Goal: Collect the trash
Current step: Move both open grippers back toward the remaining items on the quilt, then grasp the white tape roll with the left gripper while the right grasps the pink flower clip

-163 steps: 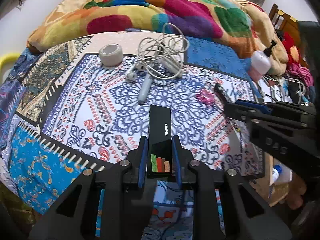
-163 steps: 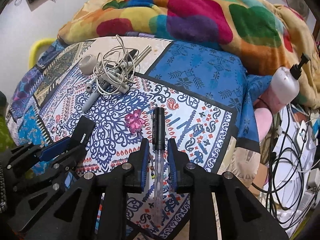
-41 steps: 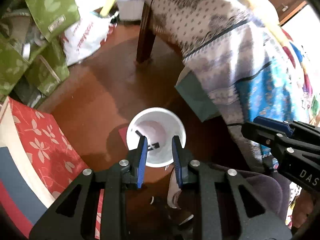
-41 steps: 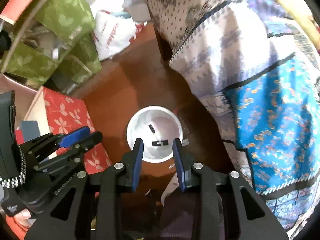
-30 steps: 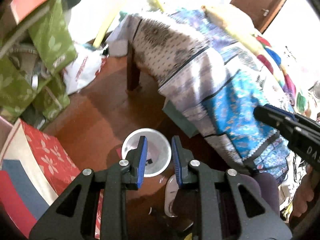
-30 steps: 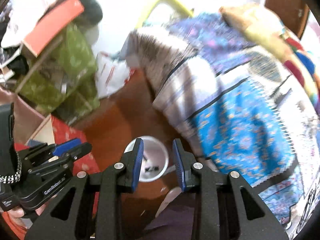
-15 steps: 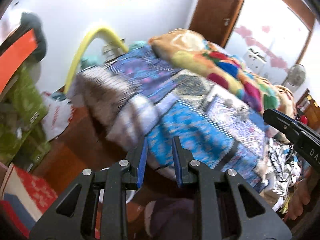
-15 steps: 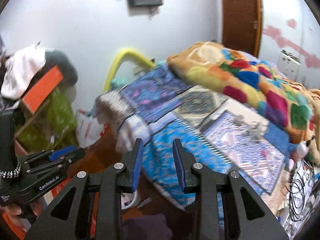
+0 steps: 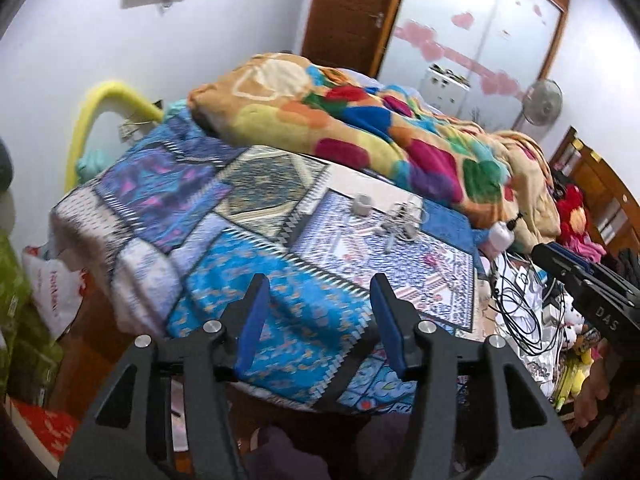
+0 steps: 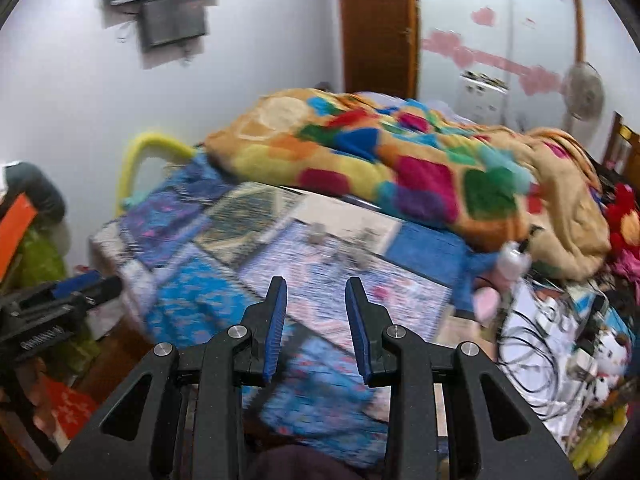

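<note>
Opening over the near edge of the bed (image 9: 256,308): left gripper (image 9: 316,312), black plastic arms with flat blue pads (image 9: 250,328), jaws spreading, nothing between them. Parted and empty as well: right gripper (image 10: 316,312), same black frame and ribbed blue pads, seen again at the right edge of the left view with white letters "DAS" readable on its side.

Beyond the fingers, patterned bedsheet (image 9: 224,208) in blue, purple and white patchwork blocks, smooth and flat, draped over the bed's near-left corner. Toward the middle of the bed, small grey tape roll (image 9: 363,204), round and stubby, standing on its flat side. Just right of it, tangle of white cables (image 9: 400,222), thin and looped; long axis not readable at this size. Along the bed's far side, thick fleece blanket (image 9: 360,120), bunched, in bright patches of orange, yellow, red, green and blue. At the bed's right edge, white pump bottle (image 9: 502,234), rounded, lying tilted with black nozzle pointing up-right. Right view blurred throughout.
</note>
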Demonstrator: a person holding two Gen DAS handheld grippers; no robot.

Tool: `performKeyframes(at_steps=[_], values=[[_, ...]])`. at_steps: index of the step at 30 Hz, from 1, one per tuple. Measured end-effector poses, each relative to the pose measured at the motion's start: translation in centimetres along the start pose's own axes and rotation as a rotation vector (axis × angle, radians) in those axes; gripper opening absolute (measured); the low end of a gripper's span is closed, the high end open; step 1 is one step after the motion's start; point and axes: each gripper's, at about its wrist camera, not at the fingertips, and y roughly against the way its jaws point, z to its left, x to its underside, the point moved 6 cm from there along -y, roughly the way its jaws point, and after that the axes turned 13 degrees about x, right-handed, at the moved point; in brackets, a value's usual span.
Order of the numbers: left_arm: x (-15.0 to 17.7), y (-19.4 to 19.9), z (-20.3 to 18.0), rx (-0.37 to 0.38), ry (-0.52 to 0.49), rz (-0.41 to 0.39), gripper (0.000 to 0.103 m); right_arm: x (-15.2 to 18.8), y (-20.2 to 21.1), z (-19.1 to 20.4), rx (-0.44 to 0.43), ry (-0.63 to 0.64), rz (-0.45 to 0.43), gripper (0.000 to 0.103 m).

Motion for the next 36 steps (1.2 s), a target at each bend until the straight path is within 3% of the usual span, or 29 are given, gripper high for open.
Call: performKeyframes(at_steps=[6, 12, 14, 16, 17, 36], values=[[-0.4, -5.7, -2.1, 0.049, -0.010, 0.075, 0.053, 1.0, -3.7, -4.6, 0.054, -0.045, 0.082, 0.028], [-0.3, -12.0, -2.9, 0.071, -0.018, 0.161, 0.053, 2.0, -7.8, -6.2, 0.035, -0.065, 0.152, 0.028], [-0.5, -14.1, -3.1, 0.077, -0.027, 0.186, 0.053, 2.1, -9.0, -6.2, 0.019, -0.069, 0.173, 0.035], [-0.7, -16.1, -3.1, 0.085, -0.035, 0.211, 0.053, 2.2, -10.5, -6.2, 0.004, -0.079, 0.189, 0.051], [-0.9, -16.8, -3.1, 0.090, -0.039, 0.217, 0.053, 2.2, -10.9, -6.2, 0.004, -0.085, 0.189, 0.051], [-7.2, -30.4, 0.6, 0.066, -0.034, 0.233, 0.053, 3.6, -20.2, -3.9, -0.005, -0.076, 0.266, 0.051]])
